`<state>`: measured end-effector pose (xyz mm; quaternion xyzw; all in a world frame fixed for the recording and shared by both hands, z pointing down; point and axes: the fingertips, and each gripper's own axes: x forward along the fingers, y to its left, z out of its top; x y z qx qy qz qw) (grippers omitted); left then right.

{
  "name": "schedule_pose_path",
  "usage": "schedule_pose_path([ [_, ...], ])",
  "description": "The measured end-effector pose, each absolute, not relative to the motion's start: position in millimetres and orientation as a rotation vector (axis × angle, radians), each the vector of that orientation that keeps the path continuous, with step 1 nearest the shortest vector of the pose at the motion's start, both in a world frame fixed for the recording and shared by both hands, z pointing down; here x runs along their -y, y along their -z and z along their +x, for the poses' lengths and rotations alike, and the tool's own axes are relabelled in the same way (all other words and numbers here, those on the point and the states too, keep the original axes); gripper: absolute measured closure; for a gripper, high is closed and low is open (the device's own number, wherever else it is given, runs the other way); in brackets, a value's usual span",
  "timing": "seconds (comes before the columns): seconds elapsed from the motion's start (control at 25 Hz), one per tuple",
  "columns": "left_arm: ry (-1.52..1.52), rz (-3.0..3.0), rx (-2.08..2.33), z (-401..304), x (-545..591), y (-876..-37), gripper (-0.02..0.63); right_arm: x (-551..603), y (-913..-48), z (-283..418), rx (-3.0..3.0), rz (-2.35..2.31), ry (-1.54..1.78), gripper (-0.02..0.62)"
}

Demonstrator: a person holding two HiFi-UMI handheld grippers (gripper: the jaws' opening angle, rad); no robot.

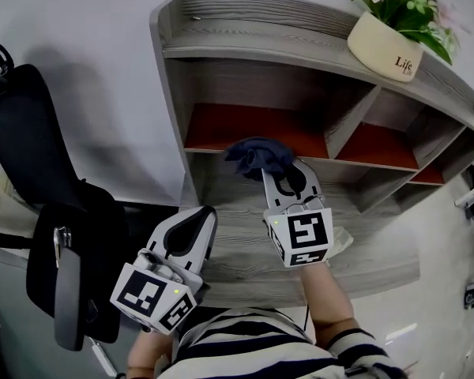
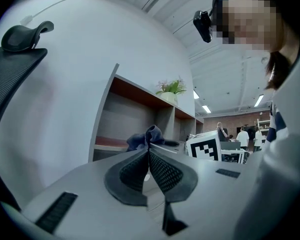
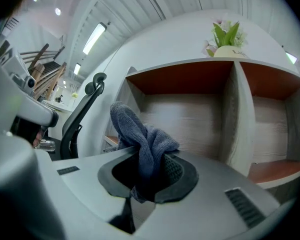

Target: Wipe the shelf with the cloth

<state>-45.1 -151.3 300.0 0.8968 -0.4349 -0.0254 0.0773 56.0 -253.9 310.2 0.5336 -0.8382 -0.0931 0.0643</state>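
cloth (image 1: pixel 257 156) is a dark blue bunched-up rag, clamped in the jaws of the right gripper (image 1: pixel 283 176). the right gripper view shows it clearly: the cloth (image 3: pixel 145 139) runs down between the two black pads and bulges out above them, with the jaws of the right gripper (image 3: pixel 150 156) clenched on it. from the head view the rag sits at the front edge of the shelf (image 1: pixel 221 129), the reddish-brown board in the left compartment of the grey wood unit. can't tell if it's actually pressing on the board or just hovering at the lip.

left gripper (image 1: pixel 208 214) is lower and to the left, over the grey wood surface (image 1: pixel 355 259), well apart from the rag. in the left gripper view the jaws of the left gripper (image 2: pixel 149 151) are pressed together at the tips with nothing between them, and the cloth (image 2: pixel 145 138) shows beyond them.

flower pot (image 1: pixel 383 50) with green leaves and pink blooms stands on the top board, over to the right. black office chair (image 1: pixel 39 188) is off to the left against the white wall. striped sleeve (image 1: pixel 253 346) at the bottom.
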Motion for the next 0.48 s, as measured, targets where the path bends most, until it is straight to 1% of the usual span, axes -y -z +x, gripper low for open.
schedule_pose_path([
  [0.48, 0.067, 2.763, 1.127, -6.4, 153.8, -298.9, 0.586, 243.8, -309.8, 141.6, 2.343, 1.854, 0.257, 0.52],
])
